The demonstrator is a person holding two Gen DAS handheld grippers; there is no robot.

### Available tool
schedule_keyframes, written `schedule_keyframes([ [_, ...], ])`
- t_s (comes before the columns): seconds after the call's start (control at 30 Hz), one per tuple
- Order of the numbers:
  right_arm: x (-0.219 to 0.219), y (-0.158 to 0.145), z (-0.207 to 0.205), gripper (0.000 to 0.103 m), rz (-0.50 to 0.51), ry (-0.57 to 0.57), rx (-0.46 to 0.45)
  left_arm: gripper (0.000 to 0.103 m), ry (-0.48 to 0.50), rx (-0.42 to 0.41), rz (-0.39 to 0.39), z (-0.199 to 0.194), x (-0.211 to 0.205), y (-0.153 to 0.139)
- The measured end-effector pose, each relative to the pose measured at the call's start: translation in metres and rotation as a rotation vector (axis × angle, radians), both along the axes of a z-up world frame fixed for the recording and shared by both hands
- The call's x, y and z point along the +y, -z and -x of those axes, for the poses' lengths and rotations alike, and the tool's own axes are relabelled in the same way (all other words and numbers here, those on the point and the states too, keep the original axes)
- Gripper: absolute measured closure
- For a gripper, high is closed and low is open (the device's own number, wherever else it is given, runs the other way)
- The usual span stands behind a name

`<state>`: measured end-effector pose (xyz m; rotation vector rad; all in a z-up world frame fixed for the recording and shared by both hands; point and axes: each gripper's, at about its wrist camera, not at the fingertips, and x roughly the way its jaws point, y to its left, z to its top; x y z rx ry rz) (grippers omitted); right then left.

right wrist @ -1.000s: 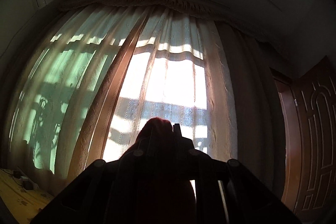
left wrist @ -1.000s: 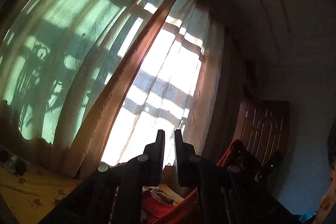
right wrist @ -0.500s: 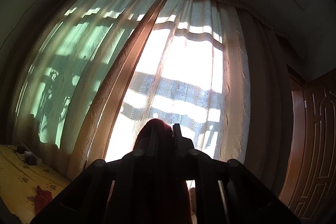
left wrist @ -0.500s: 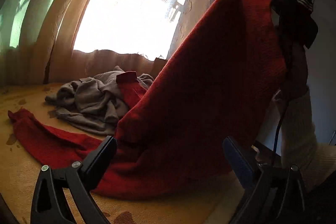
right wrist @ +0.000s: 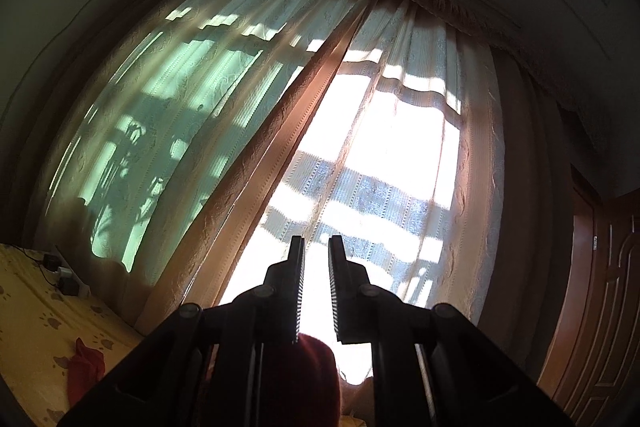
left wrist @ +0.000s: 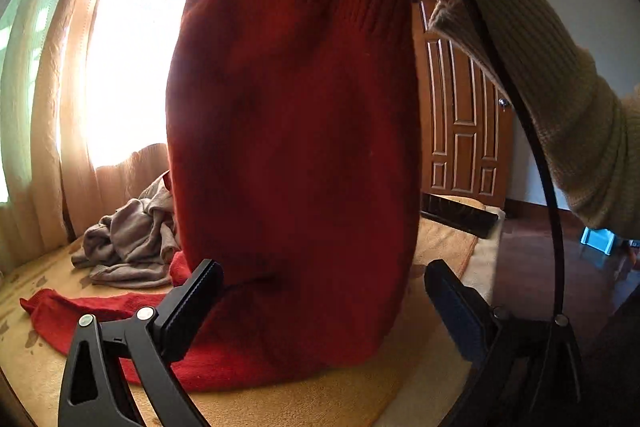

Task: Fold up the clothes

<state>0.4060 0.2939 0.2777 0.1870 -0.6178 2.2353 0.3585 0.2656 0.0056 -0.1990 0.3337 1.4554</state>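
Note:
A red knit sweater [left wrist: 292,131] hangs upright in front of the left wrist camera, its lower part and one sleeve [left wrist: 72,311] lying on the bed. My left gripper [left wrist: 323,269] is open wide near the sweater's bottom, one finger on each side of it, pads not pressing. High up, my right gripper [right wrist: 316,255] points at the curtain. It is shut on the sweater, with a red fold [right wrist: 308,367] showing low between its fingers and a thin slit of light at the tips. A person's hand in a cream sleeve [left wrist: 560,87] holds it.
A crumpled grey garment [left wrist: 128,243] lies on the yellow bed cover [left wrist: 340,403] by the curtains [right wrist: 240,147]. A wooden door [left wrist: 460,131] stands to the right, beyond the bed's edge and dark floor. A black cable [left wrist: 532,131] hangs from the raised hand. Chargers [right wrist: 64,275] sit at the bed's far edge.
My left gripper opened wide and dropped from facing the curtain to facing the hanging sweater. In the right wrist view the red fabric sank from over the fingertips to their base.

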Motion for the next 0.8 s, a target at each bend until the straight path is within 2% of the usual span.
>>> schedule_keyframes([
  [0.07,-0.005,0.000,0.001,0.090,-0.009,0.003,-0.012,0.001,-0.046,-0.014,0.015,0.000,0.009,0.003],
  [0.17,-0.003,0.006,0.008,0.090,-0.004,0.007,-0.073,0.001,-0.091,-0.042,0.080,0.008,0.025,0.009],
  [0.3,0.028,0.028,-0.001,0.087,0.104,0.038,-0.129,0.001,-0.106,-0.096,0.151,0.020,0.038,0.019],
  [0.37,0.044,0.040,-0.008,0.078,0.165,0.055,-0.152,0.001,-0.123,-0.119,0.189,0.025,0.044,0.025],
  [0.4,0.053,0.046,-0.012,0.061,0.198,0.062,-0.164,0.001,-0.134,-0.133,0.199,0.028,0.045,0.026],
  [0.43,0.063,0.054,-0.018,0.034,0.239,0.060,-0.178,0.002,-0.145,-0.147,0.195,0.032,0.044,0.025],
  [0.47,0.071,0.062,-0.023,0.020,0.279,0.056,-0.200,0.003,-0.164,-0.155,0.184,0.036,0.042,0.023],
  [0.5,0.078,0.072,-0.028,0.009,0.312,0.062,-0.217,0.010,-0.188,-0.160,0.172,0.040,0.039,0.020],
  [0.53,0.084,0.082,-0.034,0.007,0.336,0.077,-0.231,0.019,-0.210,-0.167,0.162,0.045,0.036,0.016],
  [0.6,0.094,0.101,-0.043,0.007,0.381,0.102,-0.271,0.027,-0.257,-0.197,0.137,0.058,0.029,0.007],
  [0.7,0.102,0.129,-0.048,0.005,0.444,0.132,-0.316,0.035,-0.311,-0.254,0.089,0.076,0.015,-0.009],
  [0.8,0.104,0.150,-0.053,0.000,0.469,0.146,-0.326,0.036,-0.355,-0.274,0.055,0.092,0.004,-0.022],
])
